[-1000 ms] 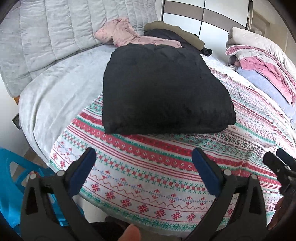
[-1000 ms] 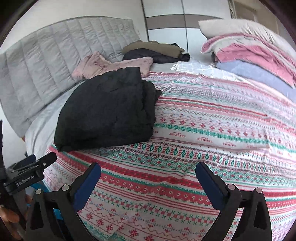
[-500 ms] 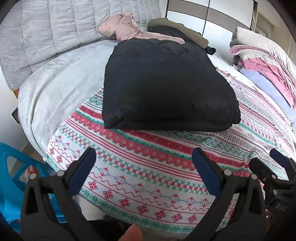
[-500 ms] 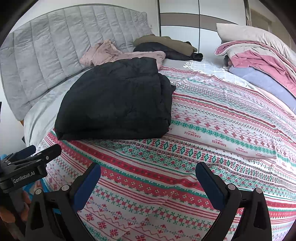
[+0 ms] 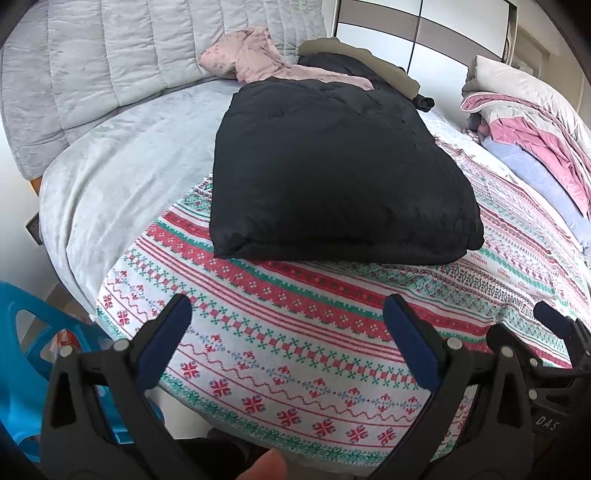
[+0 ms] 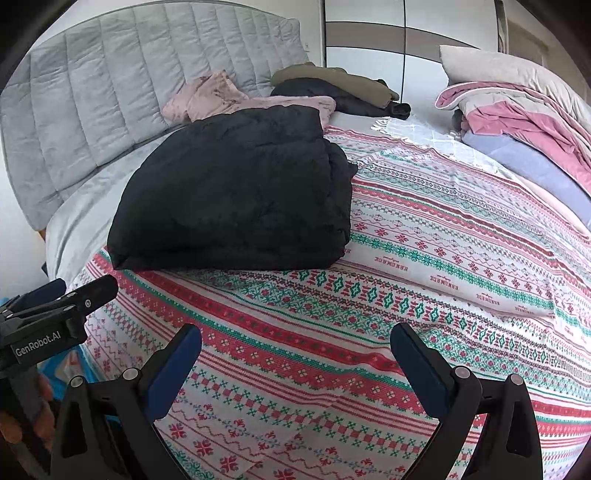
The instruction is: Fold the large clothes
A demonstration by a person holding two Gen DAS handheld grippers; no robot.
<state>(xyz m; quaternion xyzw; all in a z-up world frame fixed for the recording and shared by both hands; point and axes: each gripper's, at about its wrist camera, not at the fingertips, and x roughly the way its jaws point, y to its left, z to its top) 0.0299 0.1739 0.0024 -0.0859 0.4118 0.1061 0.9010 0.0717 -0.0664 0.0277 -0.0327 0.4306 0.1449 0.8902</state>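
One black jacket (image 5: pixel 340 170) lies folded on the bedspread (image 5: pixel 295 332); your left gripper (image 5: pixel 288 317) and right gripper (image 6: pixel 295 347) gape empty, with the pink garment (image 6: pixel 221 96) apparently unfolded

One folded black jacket (image 5: pixel 332 166), one pink garment (image 5: pixel 255 55), two grippers.

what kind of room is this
Most likely a bedroom: a bed with a padded grey headboard, a patterned bedspread with a folded black jacket on it, and a wardrobe behind.
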